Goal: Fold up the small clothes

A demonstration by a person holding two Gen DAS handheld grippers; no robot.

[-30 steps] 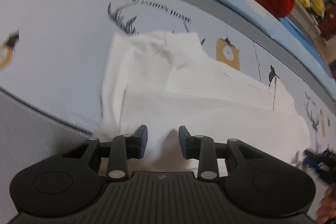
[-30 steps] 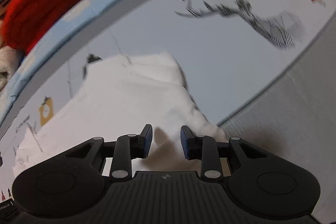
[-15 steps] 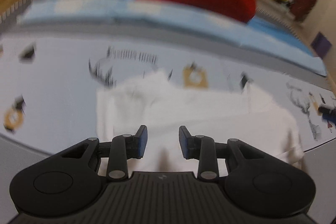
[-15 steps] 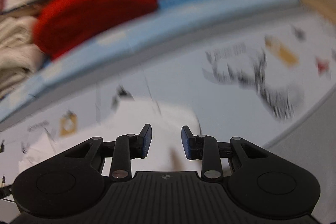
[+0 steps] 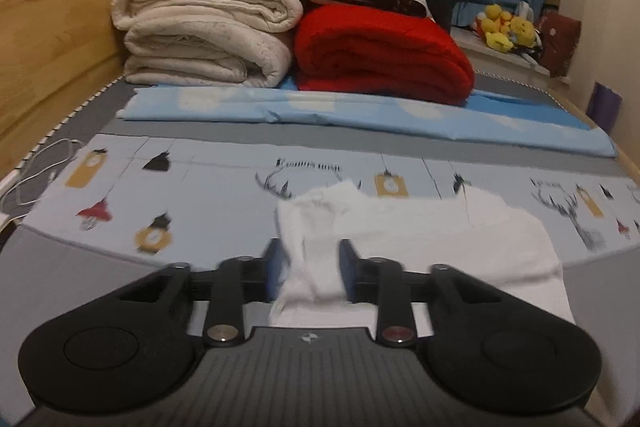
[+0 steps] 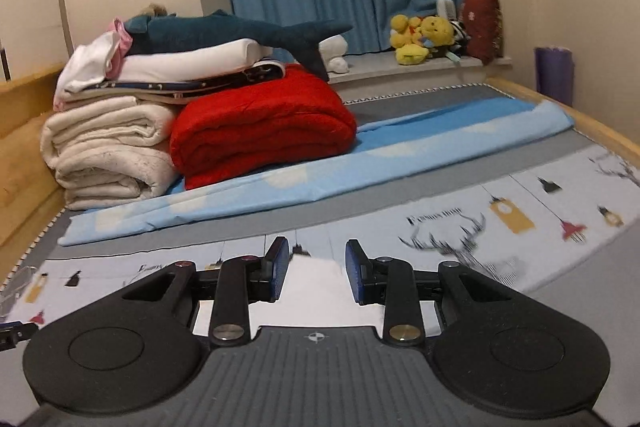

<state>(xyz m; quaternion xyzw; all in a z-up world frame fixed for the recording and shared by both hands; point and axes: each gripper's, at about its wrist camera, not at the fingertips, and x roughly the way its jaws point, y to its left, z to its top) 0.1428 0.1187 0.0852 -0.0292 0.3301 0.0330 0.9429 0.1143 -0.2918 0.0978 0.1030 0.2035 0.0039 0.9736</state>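
**Soft white top, one piece, L grip on its edge**

One white garment [image 5: 440,239] is lying on the printed sheet [image 5: 200,187] at the near end of the bed, mostly flat. Its left part is bunching up toward the left gripper [image 5: 310,267].

L jaws have just been closing. A ridge of the cloth is filling the gap btwn the pads, so I'm reading it as pinched, though that area is blurring.

The right gripper [image 6: 316,271] is hanging over the garment's other end w/ jaws standing apart. White cloth is showing flat in the gap and under both fingers, and nothing is looking squeezed there.

Handling, judged: it's looking thin, light and fully limp, so it's going to sag and crease wherever it isn't supported. It isn't fragile or slippery. One layer may be peeling off a folded edge if the pinch is shallow. Best hold is prob. at two corners or along one hem, w/ both layers in the pads, keeping the edge taut btwn the hands.

Counts:
- Garments to fold in view: 1.
- Grippers: 2.
- At the far end: 1 red blanket [image 5: 380,55], 1 stack of cream quilts [image 5: 200,39] w/ more folded linen on top, 1 plush shark [image 6: 240,31].
- 1 light-blue sheet [image 5: 360,111] is lying across the bed.
- Yellow plush toys [image 6: 420,35] on the sill: several, too clumped to count.
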